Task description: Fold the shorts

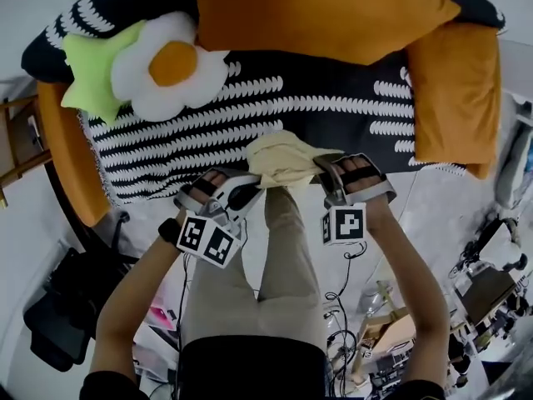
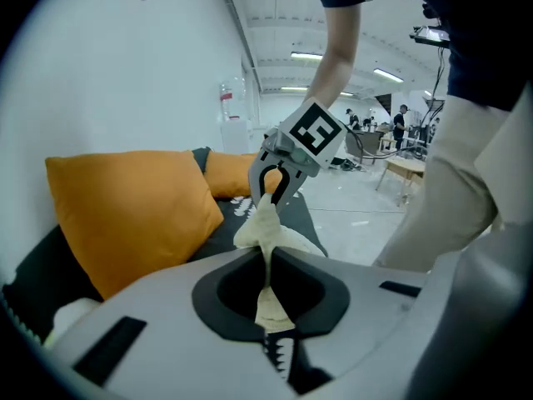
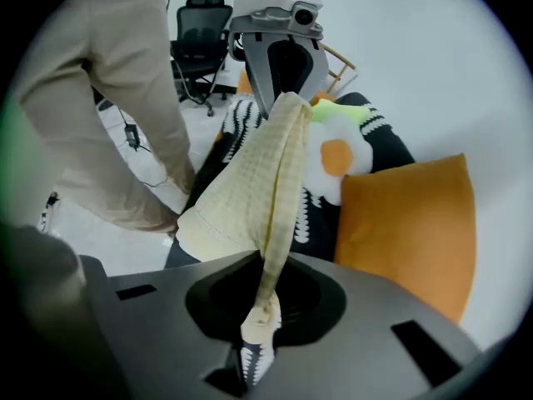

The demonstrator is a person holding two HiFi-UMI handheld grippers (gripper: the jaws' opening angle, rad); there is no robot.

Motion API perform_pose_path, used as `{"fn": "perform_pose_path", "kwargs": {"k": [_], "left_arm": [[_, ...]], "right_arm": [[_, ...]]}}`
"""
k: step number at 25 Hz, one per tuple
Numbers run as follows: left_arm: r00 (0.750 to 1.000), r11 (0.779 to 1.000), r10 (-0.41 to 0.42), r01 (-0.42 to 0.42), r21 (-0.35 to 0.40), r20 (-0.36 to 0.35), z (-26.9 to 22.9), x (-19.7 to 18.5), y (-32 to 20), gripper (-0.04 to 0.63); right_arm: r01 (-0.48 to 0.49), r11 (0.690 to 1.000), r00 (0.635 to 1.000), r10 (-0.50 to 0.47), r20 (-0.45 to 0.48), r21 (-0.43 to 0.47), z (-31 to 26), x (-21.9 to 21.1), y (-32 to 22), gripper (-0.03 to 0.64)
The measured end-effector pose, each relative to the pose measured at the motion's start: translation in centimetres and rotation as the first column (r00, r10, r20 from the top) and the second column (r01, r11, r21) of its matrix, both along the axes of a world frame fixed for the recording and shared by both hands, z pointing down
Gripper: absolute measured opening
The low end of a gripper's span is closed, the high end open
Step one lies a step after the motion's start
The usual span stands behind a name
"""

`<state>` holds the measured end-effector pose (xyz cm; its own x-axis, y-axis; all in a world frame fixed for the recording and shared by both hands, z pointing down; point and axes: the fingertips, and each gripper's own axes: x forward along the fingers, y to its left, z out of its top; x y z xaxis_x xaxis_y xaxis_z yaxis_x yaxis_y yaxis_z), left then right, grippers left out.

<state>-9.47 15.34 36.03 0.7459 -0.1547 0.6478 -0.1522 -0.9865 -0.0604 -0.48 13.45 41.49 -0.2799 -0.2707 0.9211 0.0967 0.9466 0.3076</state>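
- Pale yellow shorts [image 1: 283, 158] hang bunched over the near edge of the sofa [image 1: 350, 111].
- Left gripper [image 1: 248, 192] and right gripper [image 1: 327, 180] each pinch the cloth.
- Likely a pick-up step; next, spread them flat before folding.

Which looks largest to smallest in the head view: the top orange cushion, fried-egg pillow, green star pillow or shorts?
1. top orange cushion
2. fried-egg pillow
3. green star pillow and shorts: alike; shorts bunched, nearer the camera.
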Motion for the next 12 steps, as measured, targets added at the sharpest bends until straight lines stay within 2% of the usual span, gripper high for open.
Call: {"fn": "perform_pose_path", "kwargs": {"k": [2,4,6,7,8,9,11,12], "left_arm": [[0.999,0.994,-0.04,0.041,0.097,-0.016,-1.8,0.2,-4.5,0.026],[0.994,0.976,-0.103,0.108,0.191,-0.033,-2.4,0.8,-7.9,0.026],[0.985,0.959,-0.167,0.17,0.227,-0.034,-0.5,1.3,-9.0,0.026],[0.983,0.959,-0.181,0.181,0.217,-0.019,1.3,1.3,-8.5,0.026],[0.984,0.966,-0.18,0.176,0.192,0.006,3.3,1.1,-7.3,0.026],[0.986,0.974,-0.164,0.156,0.161,0.036,5.4,0.7,-5.9,0.026],[0.99,0.99,-0.106,0.096,0.106,0.098,8.7,-0.5,-2.7,0.026],[0.99,0.995,-0.075,0.066,0.077,0.123,9.8,-1.1,-0.9,0.026]], "right_arm": [[-0.06,0.989,0.998,0.062,-0.007,0.134,-2.4,0.4,-4.8,0.046],[-0.096,0.944,0.994,0.108,-0.022,0.315,-3.8,1.3,-8.4,0.048],[-0.074,0.885,0.993,0.11,-0.052,0.46,-2.6,1.6,-9.6,0.048],[-0.056,0.876,0.993,0.101,-0.069,0.479,-0.9,1.5,-9.0,0.048],[-0.044,0.888,0.993,0.091,-0.081,0.458,1.5,1.2,-7.6,0.048],[-0.039,0.913,0.993,0.081,-0.086,0.405,3.9,0.8,-5.7,0.048],[-0.033,0.963,0.996,0.055,-0.076,0.267,8.2,-0.4,-1.3,0.048],[-0.02,0.978,0.997,0.035,-0.069,0.209,9.7,-1.1,0.9,0.048]]}}
